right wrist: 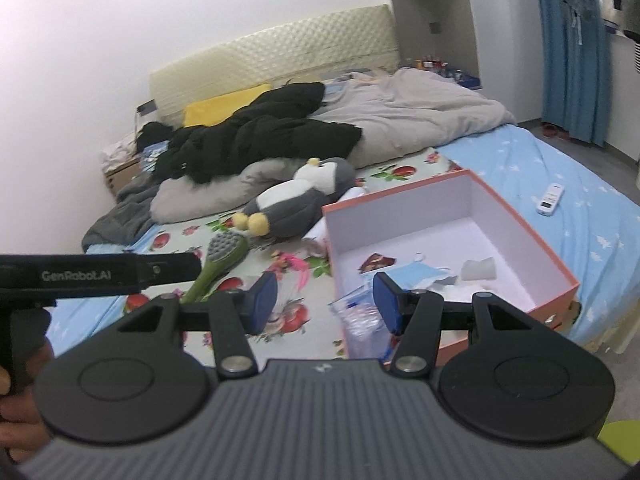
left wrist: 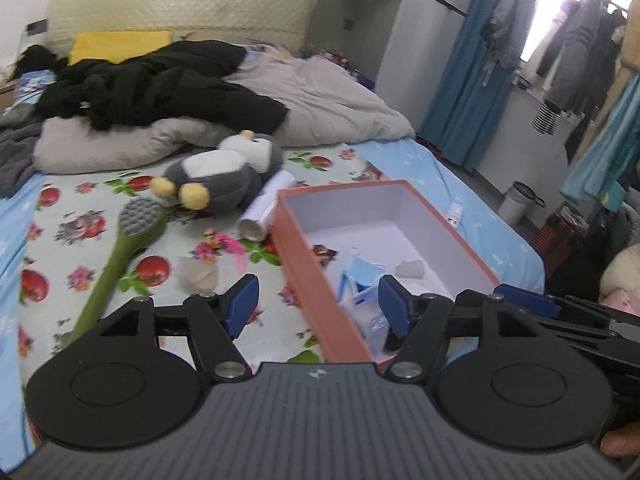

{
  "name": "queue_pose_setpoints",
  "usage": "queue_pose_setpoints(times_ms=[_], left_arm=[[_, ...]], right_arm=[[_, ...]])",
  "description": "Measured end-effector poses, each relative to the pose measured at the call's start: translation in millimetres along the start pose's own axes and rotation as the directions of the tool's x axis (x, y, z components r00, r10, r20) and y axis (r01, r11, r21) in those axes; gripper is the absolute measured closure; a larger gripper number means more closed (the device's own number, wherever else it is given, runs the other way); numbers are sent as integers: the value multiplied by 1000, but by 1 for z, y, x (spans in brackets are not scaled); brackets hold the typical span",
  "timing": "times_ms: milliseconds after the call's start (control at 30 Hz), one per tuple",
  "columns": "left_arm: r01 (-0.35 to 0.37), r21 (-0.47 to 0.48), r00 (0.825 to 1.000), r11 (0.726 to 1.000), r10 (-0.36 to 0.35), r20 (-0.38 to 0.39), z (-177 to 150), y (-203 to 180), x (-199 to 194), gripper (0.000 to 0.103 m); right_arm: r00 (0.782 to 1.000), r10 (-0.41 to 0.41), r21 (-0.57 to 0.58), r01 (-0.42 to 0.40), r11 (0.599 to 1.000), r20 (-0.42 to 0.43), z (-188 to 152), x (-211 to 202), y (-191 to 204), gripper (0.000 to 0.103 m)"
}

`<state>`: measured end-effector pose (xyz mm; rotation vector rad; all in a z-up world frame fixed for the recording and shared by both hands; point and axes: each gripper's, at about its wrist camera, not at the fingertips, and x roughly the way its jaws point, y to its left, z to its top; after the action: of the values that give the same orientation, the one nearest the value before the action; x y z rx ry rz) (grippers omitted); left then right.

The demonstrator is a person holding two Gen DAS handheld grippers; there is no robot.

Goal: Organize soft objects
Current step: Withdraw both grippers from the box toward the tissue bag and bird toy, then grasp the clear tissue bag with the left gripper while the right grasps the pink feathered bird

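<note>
Several soft items remain on the bed (left wrist: 420,160): green brush (left wrist: 120,248) left, plush penguin (left wrist: 224,172) centre, orange box (left wrist: 304,276) right, masks inside. Left gripper (left wrist: 316,304) and right gripper (right wrist: 324,300): fingers apart, empty. Step: between picks. Next probably calls for reaching the penguin.

The orange box (left wrist: 320,296) has its near corner hidden behind the left gripper (left wrist: 316,304). A clear plastic packet (right wrist: 358,316) in the lower middle is blurred. The green brush (left wrist: 116,264) handle vanishes behind the gripper at lower left.
</note>
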<state>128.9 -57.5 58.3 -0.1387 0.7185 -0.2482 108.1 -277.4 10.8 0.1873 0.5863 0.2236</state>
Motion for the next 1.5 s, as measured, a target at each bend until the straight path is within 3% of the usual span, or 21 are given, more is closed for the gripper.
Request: queue_pose_setpoints(times_ms=[300,700,1000,1500], left_arm=[[-110,-90,994,990,112,20,-39,42,-37,32],[-175,-183,985,968,171,-37,-81,84,-29,32],[-181,-205,983,962,167,-81,-64,110,25,32],[-166,-268,974,949,115,-195,-41,184,174,32]], right_arm=[[995,84,-58,-87,994,-58,-20,8,34,47],[981,129,-90,-143,986,-143,-37,31,65,47],[972,119,-102,-142,985,-203,-17,82,71,47],[938,97,-117,-144,983,-334,18,237,77,47]])
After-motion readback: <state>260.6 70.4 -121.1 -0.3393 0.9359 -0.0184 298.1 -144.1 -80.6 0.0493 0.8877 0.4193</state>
